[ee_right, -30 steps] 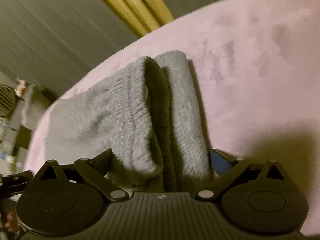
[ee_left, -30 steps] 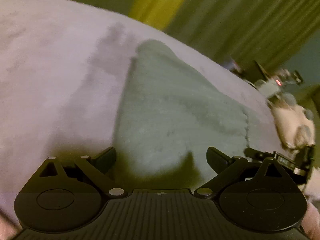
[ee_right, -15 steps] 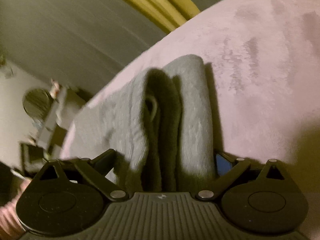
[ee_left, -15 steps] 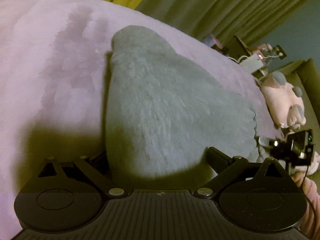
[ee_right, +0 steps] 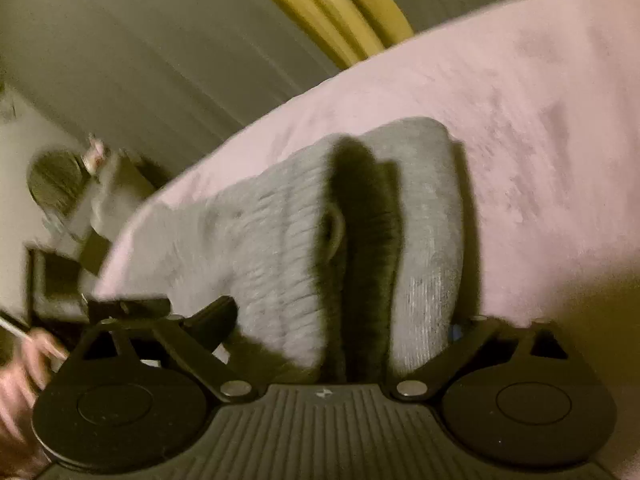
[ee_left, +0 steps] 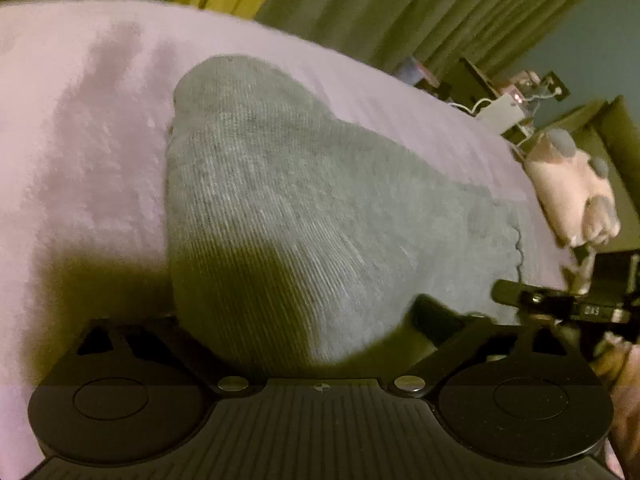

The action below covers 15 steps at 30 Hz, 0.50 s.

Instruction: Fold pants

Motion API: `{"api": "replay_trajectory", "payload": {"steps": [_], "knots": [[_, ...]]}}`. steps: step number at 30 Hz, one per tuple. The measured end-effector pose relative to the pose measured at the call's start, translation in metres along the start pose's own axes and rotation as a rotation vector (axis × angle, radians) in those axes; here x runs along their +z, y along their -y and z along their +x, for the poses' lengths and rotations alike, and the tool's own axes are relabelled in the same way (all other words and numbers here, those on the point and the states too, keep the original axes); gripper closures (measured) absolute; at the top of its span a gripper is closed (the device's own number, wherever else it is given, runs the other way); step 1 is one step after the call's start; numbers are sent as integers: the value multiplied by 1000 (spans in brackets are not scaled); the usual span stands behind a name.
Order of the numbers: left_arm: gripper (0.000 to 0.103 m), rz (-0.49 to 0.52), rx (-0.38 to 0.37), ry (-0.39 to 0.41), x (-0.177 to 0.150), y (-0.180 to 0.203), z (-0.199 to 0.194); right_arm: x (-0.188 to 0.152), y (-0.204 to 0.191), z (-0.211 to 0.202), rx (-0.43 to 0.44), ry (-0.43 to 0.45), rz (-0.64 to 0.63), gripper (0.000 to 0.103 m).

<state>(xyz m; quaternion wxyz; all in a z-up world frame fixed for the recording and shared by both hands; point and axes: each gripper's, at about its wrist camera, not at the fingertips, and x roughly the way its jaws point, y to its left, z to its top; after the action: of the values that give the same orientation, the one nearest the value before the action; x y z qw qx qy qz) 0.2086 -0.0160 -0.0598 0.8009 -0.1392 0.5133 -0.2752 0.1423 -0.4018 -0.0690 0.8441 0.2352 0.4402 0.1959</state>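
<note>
Jaws of the left gripper (ee_left: 304, 320) and right gripper (ee_right: 344, 320) had just been closed partway around the pants (ee_left: 300, 200), so lifting seemed next.

- Small pale characters on the other hand-held gripper's black body (ee_left: 591, 311), at the left wrist view's right edge, too blurred to read.
- No other text legible.

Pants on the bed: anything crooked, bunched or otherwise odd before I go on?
One thing: at the right gripper, the grey pants are bunched into thick ribbed rolls with a dark gap between them, not lying flat. At the left gripper the cloth looks smooth on the pink blanket. Nothing torn or spilled.
</note>
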Motion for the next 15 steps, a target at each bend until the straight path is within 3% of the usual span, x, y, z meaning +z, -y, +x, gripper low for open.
{"api": "replay_trajectory", "payload": {"steps": [2, 5, 8, 15], "knots": [[41, 26, 23, 13, 0, 8, -5, 0, -9, -1, -33, 7, -27, 30], [61, -30, 17, 29, 9, 11, -15, 4, -28, -2, -98, 14, -31, 36], [64, -36, 32, 54, 13, 18, -22, 9, -48, -5, -125, 53, -38, 42], [67, -44, -5, 170, 42, 30, -41, 37, -61, -13, -72, 120, -20, 50]]}}
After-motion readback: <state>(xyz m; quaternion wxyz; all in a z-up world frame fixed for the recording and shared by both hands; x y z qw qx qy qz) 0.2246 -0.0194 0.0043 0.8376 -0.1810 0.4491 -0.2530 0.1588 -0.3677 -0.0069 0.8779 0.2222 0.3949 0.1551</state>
